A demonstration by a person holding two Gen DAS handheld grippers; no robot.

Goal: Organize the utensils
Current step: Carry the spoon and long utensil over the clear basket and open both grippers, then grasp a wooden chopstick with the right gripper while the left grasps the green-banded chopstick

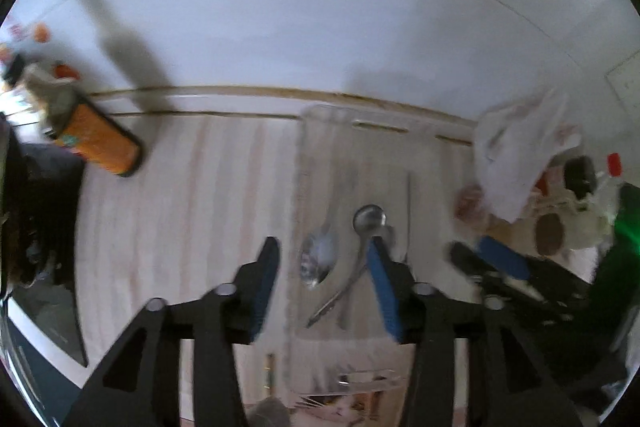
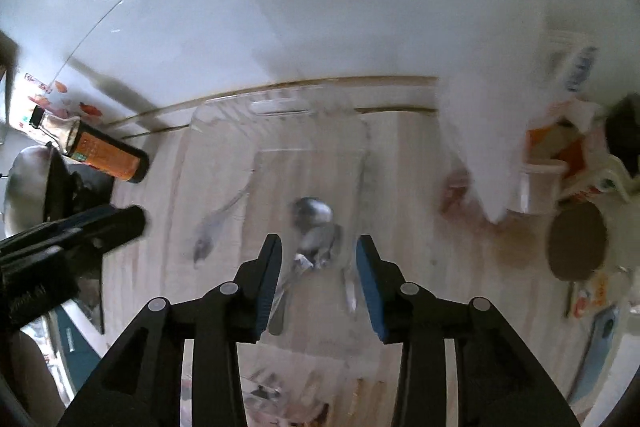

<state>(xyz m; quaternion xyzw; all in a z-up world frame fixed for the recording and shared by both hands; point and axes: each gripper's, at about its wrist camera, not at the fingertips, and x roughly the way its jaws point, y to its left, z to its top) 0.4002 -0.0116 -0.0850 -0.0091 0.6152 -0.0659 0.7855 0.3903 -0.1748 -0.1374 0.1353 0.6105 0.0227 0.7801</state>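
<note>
Pale wooden worktop (image 1: 168, 227): spoons (image 1: 370, 219) already lie in the clear tray (image 1: 320, 115); both left claw (image 1: 324, 259) and right claw (image 2: 318, 255) hover apart, empty

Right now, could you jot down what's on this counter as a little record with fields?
surface: pale wooden counter against a white wall
container: clear plastic tray, lying flat
in the tray: metal spoons
left gripper: open, above the spoons, holding nothing
right gripper: open, above the tray, holding nothing
to the left: orange bottle
to the right: white plastic bag
</note>
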